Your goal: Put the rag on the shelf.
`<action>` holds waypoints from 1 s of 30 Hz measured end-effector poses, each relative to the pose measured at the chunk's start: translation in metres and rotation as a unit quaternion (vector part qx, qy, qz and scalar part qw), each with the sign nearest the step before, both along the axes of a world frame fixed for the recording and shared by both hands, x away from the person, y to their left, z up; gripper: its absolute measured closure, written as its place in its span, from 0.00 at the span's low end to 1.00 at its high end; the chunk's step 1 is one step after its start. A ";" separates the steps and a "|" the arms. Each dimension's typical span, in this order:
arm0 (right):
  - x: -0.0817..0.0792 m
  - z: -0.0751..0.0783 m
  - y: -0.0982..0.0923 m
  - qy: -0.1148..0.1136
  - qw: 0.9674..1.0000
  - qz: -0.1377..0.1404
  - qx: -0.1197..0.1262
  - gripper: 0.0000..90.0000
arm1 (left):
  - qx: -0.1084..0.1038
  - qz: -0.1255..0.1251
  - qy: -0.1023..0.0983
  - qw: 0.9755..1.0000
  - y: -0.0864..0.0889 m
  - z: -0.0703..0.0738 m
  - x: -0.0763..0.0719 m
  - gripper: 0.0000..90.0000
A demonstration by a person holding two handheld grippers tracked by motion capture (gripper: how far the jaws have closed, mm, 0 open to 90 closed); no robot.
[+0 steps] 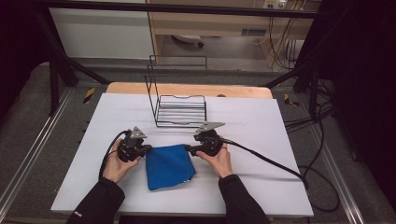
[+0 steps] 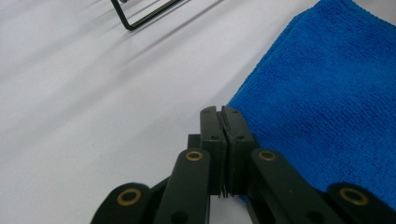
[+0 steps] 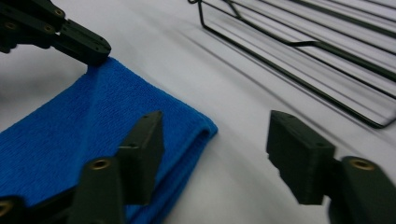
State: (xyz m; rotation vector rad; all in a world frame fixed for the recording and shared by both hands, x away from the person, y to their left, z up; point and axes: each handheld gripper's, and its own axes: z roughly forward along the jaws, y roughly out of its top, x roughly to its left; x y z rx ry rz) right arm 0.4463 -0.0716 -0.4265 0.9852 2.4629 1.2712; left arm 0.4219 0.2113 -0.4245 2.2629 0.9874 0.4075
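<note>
Blue cloth folded flat at bench centre, 6 o'clock of wire rack, soft, light, limp, best pinched at corners; left gripper fingers closed at its 10 o'clock corner, possibly pinching edge; right gripper fingers wide open, empty, at 2 o'clock corner.

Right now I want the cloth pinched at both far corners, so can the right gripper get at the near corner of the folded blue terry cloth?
Probably yes. The right gripper is open at the folded blue terry cloth, one jaw over its folded edge, the other over bare white table. Nothing lies between.
</note>
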 end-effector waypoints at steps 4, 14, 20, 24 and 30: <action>0.009 -0.010 0.018 0.009 1.000 0.015 -0.009 0.70 | -0.003 0.001 0.005 1.000 0.004 0.000 0.001 0.99; 0.023 -0.017 0.030 0.004 1.000 0.023 0.014 0.99 | -0.011 0.020 0.011 1.000 0.012 -0.008 0.001 0.98; 0.029 -0.025 0.032 0.023 1.000 0.016 0.003 0.82 | -0.017 0.026 0.010 0.999 0.015 -0.012 0.000 0.96; 0.031 -0.025 0.031 0.036 0.999 0.011 -0.008 0.64 | -0.014 0.026 0.010 1.000 0.015 -0.013 0.001 0.95; 0.032 -0.027 0.031 0.055 0.998 0.017 -0.007 0.62 | -0.014 0.029 0.010 0.999 0.014 -0.014 0.001 0.93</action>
